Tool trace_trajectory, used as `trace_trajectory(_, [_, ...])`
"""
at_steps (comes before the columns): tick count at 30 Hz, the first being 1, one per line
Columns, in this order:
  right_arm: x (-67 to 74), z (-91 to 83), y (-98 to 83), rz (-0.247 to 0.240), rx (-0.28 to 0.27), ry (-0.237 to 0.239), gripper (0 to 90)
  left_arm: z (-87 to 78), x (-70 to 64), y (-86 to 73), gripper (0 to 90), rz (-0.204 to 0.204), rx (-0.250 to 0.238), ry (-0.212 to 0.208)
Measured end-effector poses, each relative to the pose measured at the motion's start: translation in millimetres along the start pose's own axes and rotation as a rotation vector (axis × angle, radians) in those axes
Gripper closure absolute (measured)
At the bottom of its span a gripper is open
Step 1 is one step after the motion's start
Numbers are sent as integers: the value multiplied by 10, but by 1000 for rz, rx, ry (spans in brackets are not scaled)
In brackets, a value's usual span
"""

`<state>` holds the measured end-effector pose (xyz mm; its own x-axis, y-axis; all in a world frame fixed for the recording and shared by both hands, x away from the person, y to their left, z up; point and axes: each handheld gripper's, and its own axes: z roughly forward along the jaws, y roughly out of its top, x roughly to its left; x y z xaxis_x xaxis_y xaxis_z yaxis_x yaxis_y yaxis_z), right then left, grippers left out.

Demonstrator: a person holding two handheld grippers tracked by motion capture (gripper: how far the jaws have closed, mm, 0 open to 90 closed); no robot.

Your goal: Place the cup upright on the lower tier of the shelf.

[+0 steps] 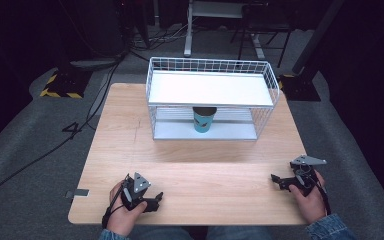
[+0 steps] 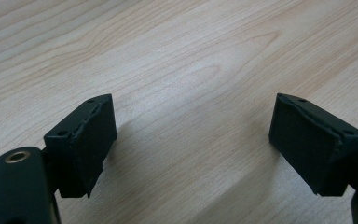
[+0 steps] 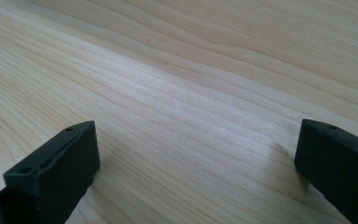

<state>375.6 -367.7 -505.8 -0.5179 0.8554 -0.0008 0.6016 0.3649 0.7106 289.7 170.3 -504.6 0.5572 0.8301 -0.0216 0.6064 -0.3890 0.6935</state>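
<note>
1. the cup [image 1: 204, 120] stands upright on the lower floor of the wire rack [image 1: 270, 80], about midway along it and under the white shelf [image 1: 210, 88]; tucked in there, it can probably be reached only from the open front, not from above.
2. the rack sits at the far half of the table [image 1: 115, 125], which leaves the near half bare as working room for both hands.
3. the left gripper [image 1: 158, 199] lies low over the near left edge, its tips pointing toward the middle; in the left gripper view its pads [image 2: 91, 144] stand spread with nothing but wood grain between them.
4. the right gripper [image 1: 275, 179] rests at the near right edge, tips also turned inward; in the right gripper view its pads [image 3: 60, 172] are spread wide, empty.
5. both are well apart from the cup, so this reads as a rest pose: either the cup is already put away, or the reach for it has not begun. i cannot tell which.
</note>
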Motion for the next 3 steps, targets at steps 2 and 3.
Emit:
trace_trajectory(2, [0, 0, 0, 0, 0, 0, 1, -1, 8, 2, 152, 3, 3, -3])
trace_trajectory(3, [0, 0, 0, 0, 0, 0, 2, 2, 8, 2, 150, -1, 2, -4])
